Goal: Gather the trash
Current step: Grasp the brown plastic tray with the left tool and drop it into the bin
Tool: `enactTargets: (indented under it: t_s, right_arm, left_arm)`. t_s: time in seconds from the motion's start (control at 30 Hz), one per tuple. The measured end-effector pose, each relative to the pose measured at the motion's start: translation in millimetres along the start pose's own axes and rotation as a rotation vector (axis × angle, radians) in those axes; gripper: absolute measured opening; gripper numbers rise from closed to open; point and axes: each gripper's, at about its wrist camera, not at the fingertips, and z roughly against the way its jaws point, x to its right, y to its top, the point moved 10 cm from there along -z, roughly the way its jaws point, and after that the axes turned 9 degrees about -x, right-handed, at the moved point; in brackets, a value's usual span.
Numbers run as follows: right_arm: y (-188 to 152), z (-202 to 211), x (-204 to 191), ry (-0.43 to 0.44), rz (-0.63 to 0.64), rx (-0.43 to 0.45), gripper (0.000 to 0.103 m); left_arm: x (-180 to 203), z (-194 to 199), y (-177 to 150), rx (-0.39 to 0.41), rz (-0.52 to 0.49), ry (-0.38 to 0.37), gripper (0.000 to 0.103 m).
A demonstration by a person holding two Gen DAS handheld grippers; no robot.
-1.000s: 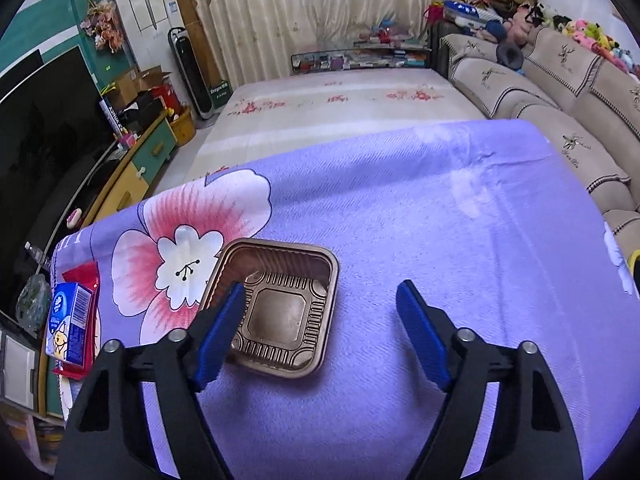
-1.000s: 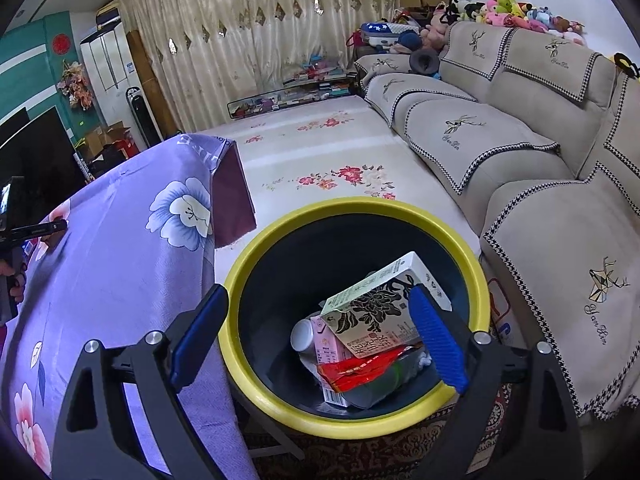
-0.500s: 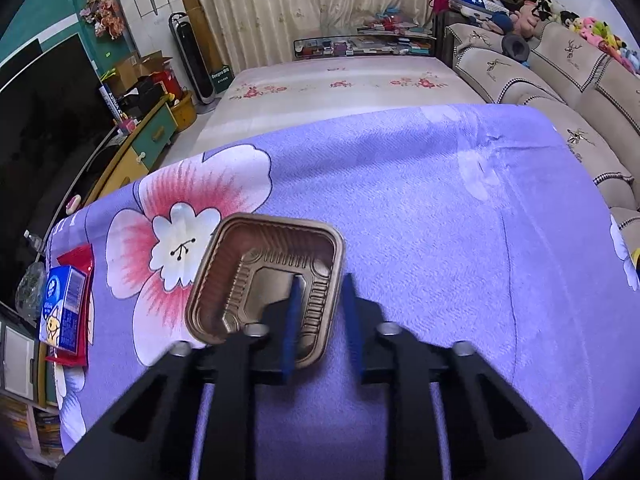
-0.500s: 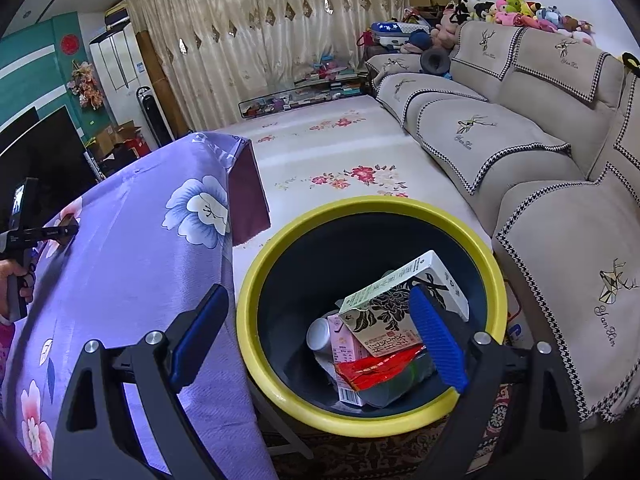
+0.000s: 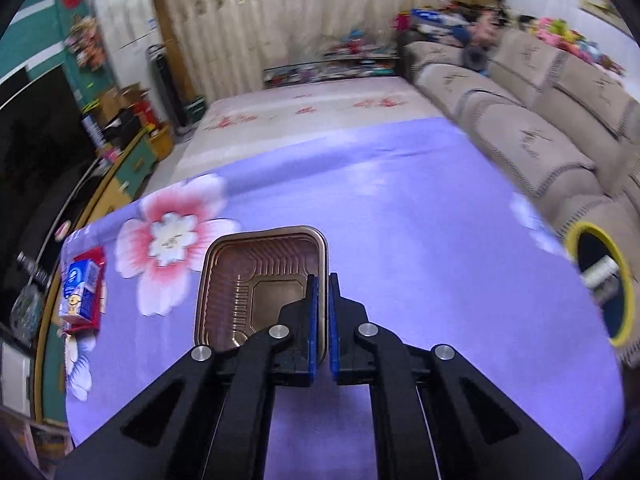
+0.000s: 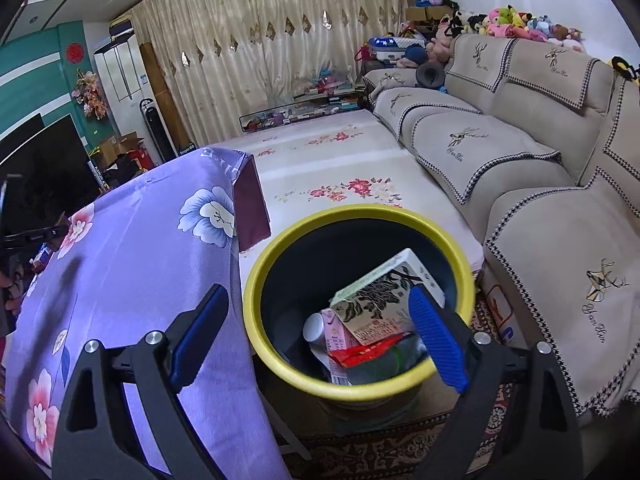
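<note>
A brown plastic tray (image 5: 256,280) is over the purple flowered tablecloth (image 5: 440,248). My left gripper (image 5: 322,280) is shut on the tray's right rim, with one pad inside the wall and one outside. A blue carton (image 5: 78,292) lies on a red packet at the table's left edge. The yellow-rimmed black bin (image 6: 280,240) stands on the floor beside the table and holds a patterned box (image 6: 380,296) and other wrappers. My right gripper (image 6: 318,294) hangs open above the bin with nothing between its fingers. In the blurred left wrist view the bin (image 5: 576,240) shows past the table's right edge.
A beige sofa (image 6: 540,200) runs along the right, close to the bin. A floral mat (image 6: 340,168) covers the floor beyond the table. A dark TV and a low cabinet (image 5: 132,168) stand on the left. A patterned rug (image 6: 380,444) lies under the bin.
My left gripper's jaws closed on the tray's right rim, and it then swung right with the tray, bringing the bin into its view. My right gripper stayed open and drifted slightly over the bin.
</note>
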Motion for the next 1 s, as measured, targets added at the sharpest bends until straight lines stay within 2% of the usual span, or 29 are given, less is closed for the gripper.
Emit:
enactTargets:
  t_s: [0.23,0.4,0.47,0.67,0.87,1.0]
  right_arm:
    - [-15.0,32.6,20.2,-0.059,0.004,0.031,0.087]
    - [-23.2,54.1,47.9,-0.109,-0.018,0.060,0.087]
    - [-27.7,60.5,61.6,-0.132,-0.034,0.068,0.088]
    - [-45.1,65.7,99.7,-0.148,-0.108,0.066,0.088]
    - [-58.0,63.3,127.9,-0.134,-0.183,0.067,0.088]
    - [-61.4,62.2,134.8,-0.134,-0.195,0.062,0.088]
  left_arm:
    - [141.0,60.3,-27.6,0.033,-0.221,-0.177,0.005]
    - [248.1,81.9,-36.3,0.034,-0.361,-0.293,0.005]
    - [281.5,83.0,-37.7,0.028,-0.396,-0.318,0.005]
    - [379.3,58.9,-34.7,-0.058,-0.486,-0.375,0.005]
    - [442.8,16.1,-29.1,-0.120,-0.540,-0.375,0.005]
    - [461.5,-13.3,-27.3,-0.151,-0.552,-0.362,0.006]
